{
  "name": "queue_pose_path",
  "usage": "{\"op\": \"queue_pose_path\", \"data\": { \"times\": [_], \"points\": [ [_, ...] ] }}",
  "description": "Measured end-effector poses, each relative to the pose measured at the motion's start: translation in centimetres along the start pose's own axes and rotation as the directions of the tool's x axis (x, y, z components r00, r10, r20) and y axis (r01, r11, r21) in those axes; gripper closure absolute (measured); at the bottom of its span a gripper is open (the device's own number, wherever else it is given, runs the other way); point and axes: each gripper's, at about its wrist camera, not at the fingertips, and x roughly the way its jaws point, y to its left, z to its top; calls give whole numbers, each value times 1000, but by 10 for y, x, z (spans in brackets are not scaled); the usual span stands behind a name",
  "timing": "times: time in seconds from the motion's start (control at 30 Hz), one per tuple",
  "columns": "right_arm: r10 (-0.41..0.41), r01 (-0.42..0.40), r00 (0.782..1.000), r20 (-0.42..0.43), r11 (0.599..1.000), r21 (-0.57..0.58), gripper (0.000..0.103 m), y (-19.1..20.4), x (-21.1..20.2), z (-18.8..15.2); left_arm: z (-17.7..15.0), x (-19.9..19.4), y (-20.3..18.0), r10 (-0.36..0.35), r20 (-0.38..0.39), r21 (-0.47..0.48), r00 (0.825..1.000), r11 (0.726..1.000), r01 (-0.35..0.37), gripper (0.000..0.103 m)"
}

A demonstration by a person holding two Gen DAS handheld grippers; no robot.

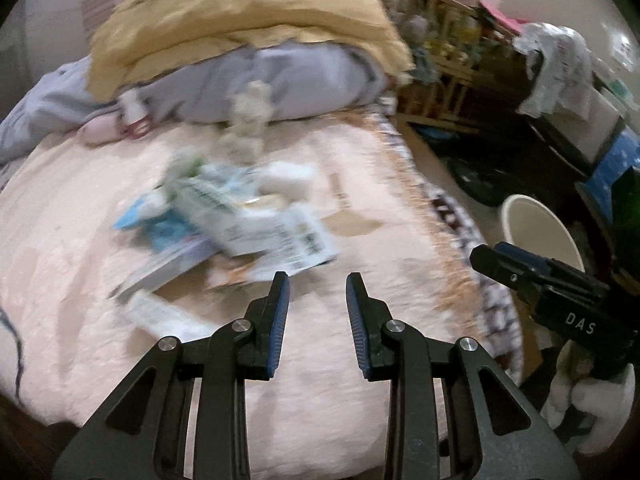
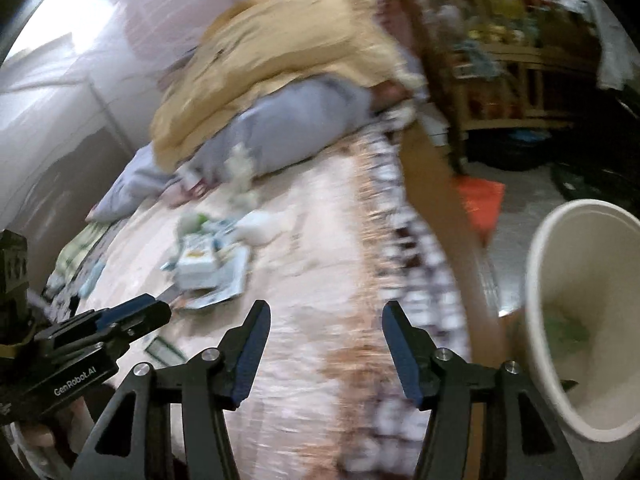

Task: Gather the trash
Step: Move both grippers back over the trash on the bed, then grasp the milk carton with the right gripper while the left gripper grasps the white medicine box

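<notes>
A blurred pile of paper wrappers and flat cartons (image 1: 240, 220) lies in the middle of the pink bedspread (image 1: 312, 360); it also shows in the right wrist view (image 2: 208, 268). My left gripper (image 1: 318, 280) is open and empty, just short of the pile's near edge. My right gripper (image 2: 324, 308) is open and empty above the bed's right edge; in the left wrist view it shows from the side (image 1: 520, 272). A white bin (image 2: 580, 320) stands on the floor right of the bed, with something green inside; it also shows in the left wrist view (image 1: 536, 228).
A yellow blanket (image 1: 240, 20) lies over a grey pillow (image 1: 280, 80) at the bed's far end. A wooden rack (image 1: 448, 60) with clutter stands right of the bed. An orange sheet (image 2: 480, 204) lies on the floor. The bedspread has a patterned fringe (image 2: 400, 240).
</notes>
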Motion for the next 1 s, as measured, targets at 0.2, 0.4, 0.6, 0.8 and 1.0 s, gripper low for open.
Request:
{"op": "queue_pose_path", "data": {
  "times": [0.2, 0.4, 0.6, 0.8, 1.0],
  "points": [
    [73, -78, 996, -57, 992, -95, 47, 52, 34, -3, -16, -7, 71, 79, -30, -109, 996, 991, -82, 76],
    [128, -145, 987, -99, 972, -187, 47, 98, 66, 13, -31, -11, 121, 111, -51, -206, 992, 971, -119, 76],
    [179, -220, 967, -180, 945, -242, 31, 140, 125, 45, -34, -14, 133, 98, -54, -238, 994, 965, -108, 76],
    [192, -257, 932, -307, 948, -188, 32, 146, 192, 57, -33, -7, 133, 67, -66, -237, 996, 968, -81, 75],
    [173, -256, 932, -319, 937, -238, 49, 156, 204, 47, -35, -5, 136, 57, -71, -250, 996, 965, -73, 75]
  ]
}}
